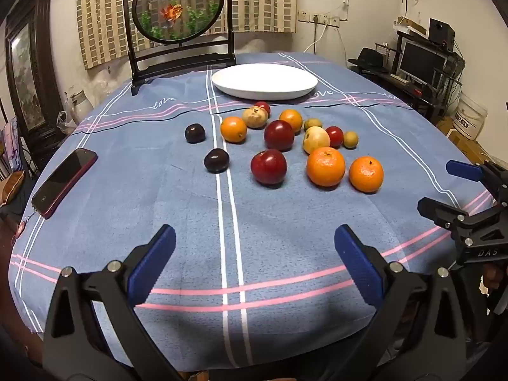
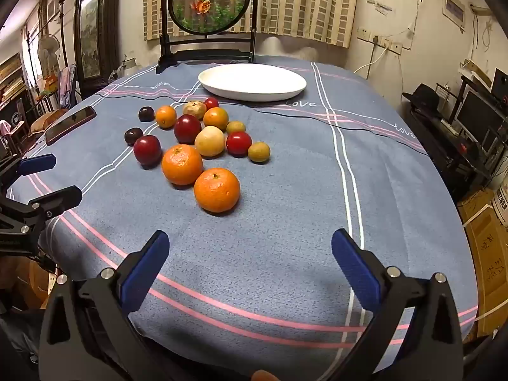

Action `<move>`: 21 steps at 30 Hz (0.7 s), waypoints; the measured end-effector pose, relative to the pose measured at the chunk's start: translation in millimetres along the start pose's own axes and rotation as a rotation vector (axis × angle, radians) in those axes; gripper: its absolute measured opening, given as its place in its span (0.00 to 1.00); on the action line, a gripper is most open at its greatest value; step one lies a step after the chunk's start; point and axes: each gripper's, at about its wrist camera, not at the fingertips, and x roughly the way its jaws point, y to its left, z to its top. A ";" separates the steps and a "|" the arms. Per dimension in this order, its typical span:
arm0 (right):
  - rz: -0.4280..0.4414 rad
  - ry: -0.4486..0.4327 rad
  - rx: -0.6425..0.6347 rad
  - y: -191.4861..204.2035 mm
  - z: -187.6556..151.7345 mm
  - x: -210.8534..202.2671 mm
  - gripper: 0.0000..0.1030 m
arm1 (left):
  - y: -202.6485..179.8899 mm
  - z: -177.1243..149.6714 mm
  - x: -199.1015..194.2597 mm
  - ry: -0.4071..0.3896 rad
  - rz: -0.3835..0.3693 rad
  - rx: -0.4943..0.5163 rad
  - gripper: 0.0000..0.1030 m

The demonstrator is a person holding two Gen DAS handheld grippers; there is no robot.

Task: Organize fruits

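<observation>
Several fruits lie loose on the blue cloth: oranges (image 1: 325, 166) (image 2: 217, 189), red apples (image 1: 268, 166) (image 2: 147, 150), dark plums (image 1: 216, 160) (image 2: 133, 136), a pale yellow fruit (image 1: 316, 139) (image 2: 209, 141) and small greenish ones (image 2: 258, 151). Behind them sits an empty white plate (image 1: 264, 81) (image 2: 252, 82). My left gripper (image 1: 254, 244) hovers open over bare cloth near the table's front, well short of the fruit. The right gripper (image 2: 249, 247) is open too, a short way before the nearest orange. Each gripper shows at the other view's edge (image 1: 444, 187) (image 2: 54, 177).
A red phone (image 1: 65, 182) (image 2: 70, 124) lies near the table's left edge. A dark-framed round goldfish screen (image 1: 179, 25) (image 2: 208, 16) stands at the back beside the plate. Shelves with a monitor (image 1: 422, 60) and boxes (image 2: 485, 247) stand off the right side.
</observation>
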 end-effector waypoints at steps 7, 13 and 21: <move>0.005 -0.001 0.003 -0.6 -0.5 0.5 0.99 | 0.1 -0.9 2.4 -0.004 0.008 0.005 0.98; 0.004 0.004 0.003 -0.9 -0.8 -0.8 0.99 | 6.0 -1.3 3.9 -0.001 0.006 0.001 0.98; 0.002 0.008 0.003 0.6 -2.0 1.7 0.99 | 5.8 -1.1 4.3 0.000 0.008 0.000 0.98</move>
